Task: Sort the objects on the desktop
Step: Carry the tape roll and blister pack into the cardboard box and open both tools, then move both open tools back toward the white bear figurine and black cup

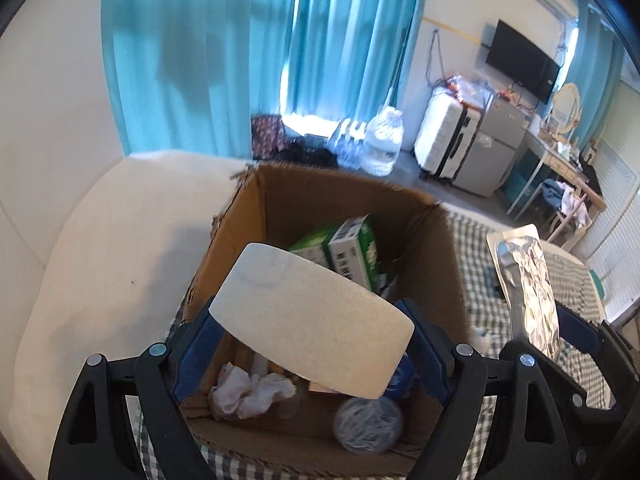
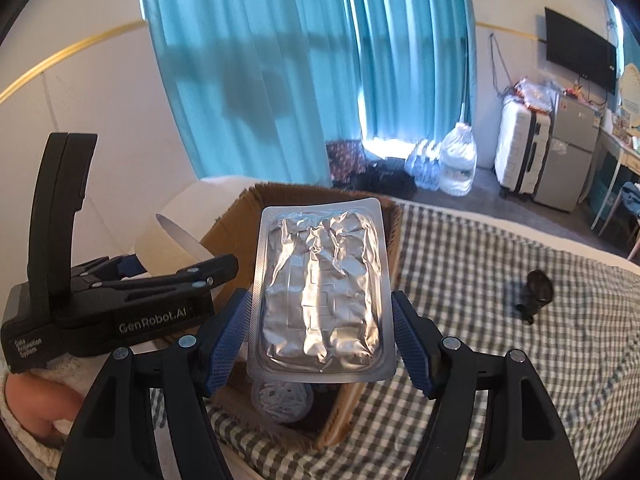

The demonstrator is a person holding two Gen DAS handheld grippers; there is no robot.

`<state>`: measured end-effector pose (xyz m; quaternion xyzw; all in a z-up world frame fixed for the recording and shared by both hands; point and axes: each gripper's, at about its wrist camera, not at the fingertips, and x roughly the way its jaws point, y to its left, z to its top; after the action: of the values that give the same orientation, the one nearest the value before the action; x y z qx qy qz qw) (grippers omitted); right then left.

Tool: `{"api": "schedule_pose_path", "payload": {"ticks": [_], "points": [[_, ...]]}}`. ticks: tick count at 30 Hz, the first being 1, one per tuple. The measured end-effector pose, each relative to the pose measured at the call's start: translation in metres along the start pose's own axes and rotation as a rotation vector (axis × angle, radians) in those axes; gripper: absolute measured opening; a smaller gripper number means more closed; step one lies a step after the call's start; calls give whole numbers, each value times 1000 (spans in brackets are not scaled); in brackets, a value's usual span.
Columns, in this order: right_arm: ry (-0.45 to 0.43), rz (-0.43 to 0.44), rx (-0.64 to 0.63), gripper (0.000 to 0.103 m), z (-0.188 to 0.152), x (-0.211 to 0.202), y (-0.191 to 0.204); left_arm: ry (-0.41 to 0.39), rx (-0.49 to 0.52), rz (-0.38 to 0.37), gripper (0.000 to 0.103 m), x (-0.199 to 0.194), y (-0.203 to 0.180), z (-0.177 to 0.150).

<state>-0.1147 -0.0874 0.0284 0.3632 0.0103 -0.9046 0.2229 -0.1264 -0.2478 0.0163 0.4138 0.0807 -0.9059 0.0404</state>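
Over the open cardboard box (image 1: pixel 280 200), a white paper roll (image 1: pixel 312 320) is held clamped between the blue pads of the left gripper (image 1: pixel 312 344). The roll is gripped across its two flat ends and lies crosswise, its curved side facing the camera. It is judged light and soft: the wound paper would be dented by a hard squeeze, so the end-to-end hold is probably the firmer one. Its surface is finely textured, matte and off-white.

At the box's right side, a foil blister pack (image 2: pixel 320 288) is held in the right gripper (image 2: pixel 322 340), the pads closed on its two long edges. The pack is silver, crinkled in the middle, with a flat, lightly dimpled rim and rounded corners. It is judged very light, thin and slick; it could bow or slip under pressure at the edges, and the foil face looks easily punctured. A hold on the flat rim seems the safest.

Inside the box, a green carton (image 1: pixel 348 248), crumpled white tissue (image 1: pixel 248 392) and a clear round container (image 1: pixel 368 424) are seen. The box stands on a checked cloth (image 2: pixel 500 300), where a small dark object (image 2: pixel 536 292) lies well apart.
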Motion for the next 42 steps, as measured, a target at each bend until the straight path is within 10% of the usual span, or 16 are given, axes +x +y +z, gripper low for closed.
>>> {"api": "schedule_pose_path", "payload": {"ticks": [19,42], "points": [[-76,10,118,83,18,17,-31,54,80,112,94,28,-5,-2],[-352,-159,171,88,-14,-195,-85,-281,168,111,103,-143,-132,-16]]}}
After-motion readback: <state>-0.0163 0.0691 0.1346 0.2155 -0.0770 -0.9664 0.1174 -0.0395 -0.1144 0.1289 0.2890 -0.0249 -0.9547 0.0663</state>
